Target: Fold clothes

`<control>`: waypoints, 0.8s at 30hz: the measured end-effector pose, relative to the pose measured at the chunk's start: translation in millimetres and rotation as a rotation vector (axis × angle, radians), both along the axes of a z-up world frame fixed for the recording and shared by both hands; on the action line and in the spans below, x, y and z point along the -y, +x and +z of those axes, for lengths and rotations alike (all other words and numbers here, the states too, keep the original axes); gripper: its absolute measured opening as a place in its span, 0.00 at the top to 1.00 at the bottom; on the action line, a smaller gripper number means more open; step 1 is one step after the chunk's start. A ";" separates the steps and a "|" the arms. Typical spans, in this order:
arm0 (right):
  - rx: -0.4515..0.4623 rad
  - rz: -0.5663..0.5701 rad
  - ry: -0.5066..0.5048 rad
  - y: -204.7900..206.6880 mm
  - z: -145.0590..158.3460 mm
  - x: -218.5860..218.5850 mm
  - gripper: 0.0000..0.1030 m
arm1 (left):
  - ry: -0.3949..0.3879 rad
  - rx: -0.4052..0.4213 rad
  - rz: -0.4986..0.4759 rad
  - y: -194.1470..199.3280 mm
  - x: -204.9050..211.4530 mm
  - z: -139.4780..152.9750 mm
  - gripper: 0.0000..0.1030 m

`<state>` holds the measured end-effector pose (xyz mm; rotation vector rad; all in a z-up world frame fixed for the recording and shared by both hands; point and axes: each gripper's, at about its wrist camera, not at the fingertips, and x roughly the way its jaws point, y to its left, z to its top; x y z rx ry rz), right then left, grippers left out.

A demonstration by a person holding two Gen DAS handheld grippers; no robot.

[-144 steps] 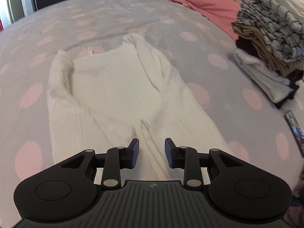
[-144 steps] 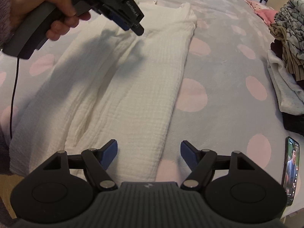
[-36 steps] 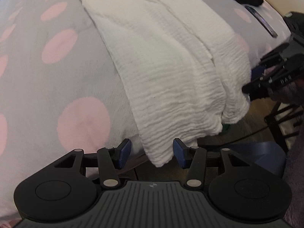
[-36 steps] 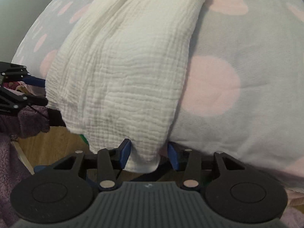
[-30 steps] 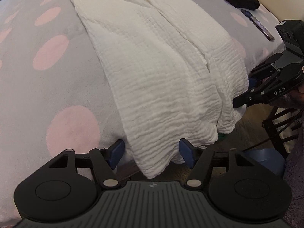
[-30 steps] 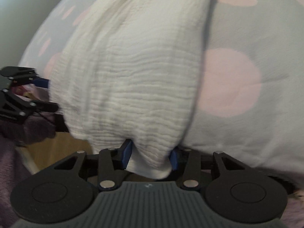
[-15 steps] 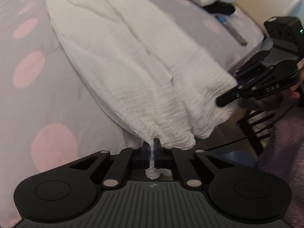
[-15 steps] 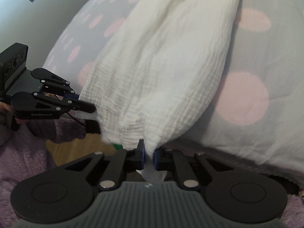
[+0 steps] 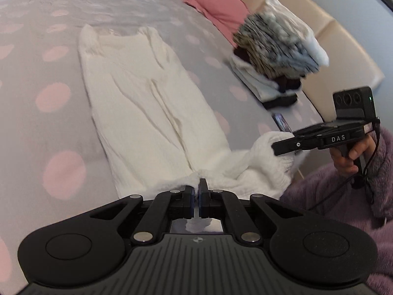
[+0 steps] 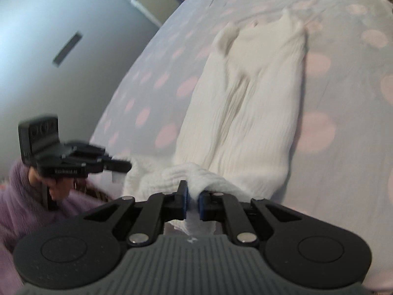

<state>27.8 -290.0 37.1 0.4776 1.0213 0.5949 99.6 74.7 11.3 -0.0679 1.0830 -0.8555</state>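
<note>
1. My left gripper (image 9: 196, 191) is clamped on one near hem corner of the white garment (image 9: 147, 103); my right gripper (image 10: 192, 198) is clamped on the other.
2. The garment lies lengthwise on the spotted bedspread (image 9: 59, 167), sides folded in, hem bunched and lifted.
3. I judge this a hem-to-collar fold: keep corners level and taut, and land them square.
</note>
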 end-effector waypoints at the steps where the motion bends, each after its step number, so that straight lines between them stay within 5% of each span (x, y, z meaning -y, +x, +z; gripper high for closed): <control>1: -0.006 -0.024 0.006 11.5 -1.1 3.2 0.90 | 0.000 -0.007 0.023 11.5 -0.7 -1.2 0.99; 8: -0.066 -0.146 0.022 89.7 -18.1 18.5 0.90 | 0.022 -0.017 0.102 84.8 1.2 -18.0 0.99; 18: -0.190 -0.259 -0.005 141.9 -48.3 12.8 0.86 | 0.090 -0.069 0.228 139.5 21.3 -58.6 0.99; 21: -0.228 -0.292 -0.013 157.1 -57.5 10.9 0.72 | 0.108 -0.092 0.255 143.9 25.5 -62.7 0.98; 22: -0.236 -0.302 -0.005 157.7 -56.7 11.1 0.60 | 0.100 -0.099 0.268 144.4 25.2 -61.1 0.96; 24: -0.248 -0.320 0.022 155.4 -52.1 12.1 0.54 | 0.058 -0.110 0.300 144.1 22.6 -53.2 0.86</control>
